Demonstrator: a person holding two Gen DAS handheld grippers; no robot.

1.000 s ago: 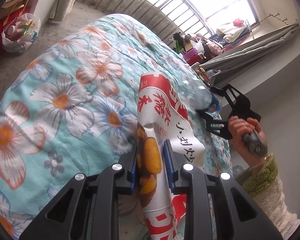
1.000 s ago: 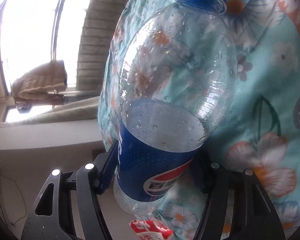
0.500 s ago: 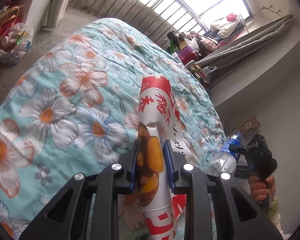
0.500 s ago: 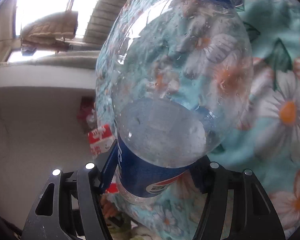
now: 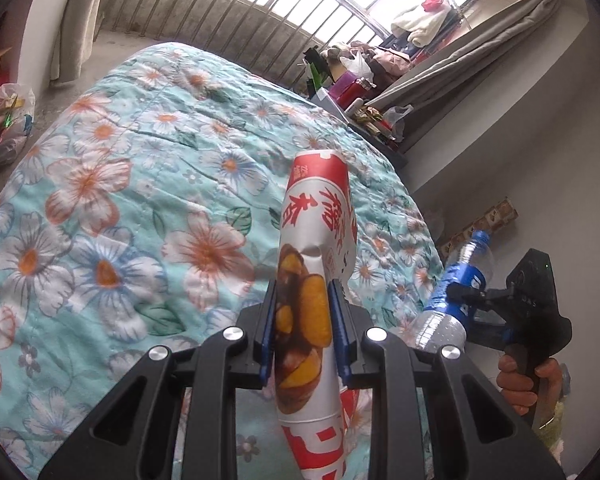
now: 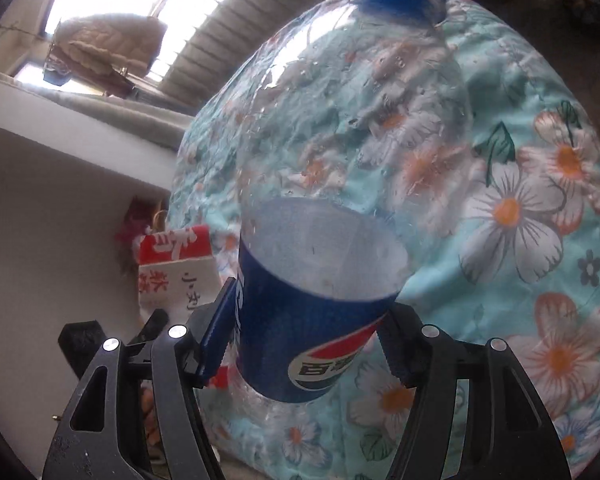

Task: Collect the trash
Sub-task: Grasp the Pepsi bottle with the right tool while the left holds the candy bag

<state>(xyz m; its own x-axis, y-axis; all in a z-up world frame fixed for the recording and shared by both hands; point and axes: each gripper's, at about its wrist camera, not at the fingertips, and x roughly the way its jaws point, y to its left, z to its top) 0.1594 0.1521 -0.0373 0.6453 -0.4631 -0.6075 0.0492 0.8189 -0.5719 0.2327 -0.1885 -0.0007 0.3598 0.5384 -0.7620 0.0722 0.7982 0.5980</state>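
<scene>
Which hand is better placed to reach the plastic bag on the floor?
Left, probably. The plastic bag lies off its side of the bed; the right tongs, holding the Pepsi bottle, sit at the opposite edge.

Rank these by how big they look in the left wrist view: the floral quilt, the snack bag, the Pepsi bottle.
1. Floral quilt, filling most of the frame.
2. Snack bag, though it sits right at the camera in the left gripper, which enlarges it.
3. Pepsi bottle, farther off in the right gripper; true sizes of the last two stay unsure.
</scene>
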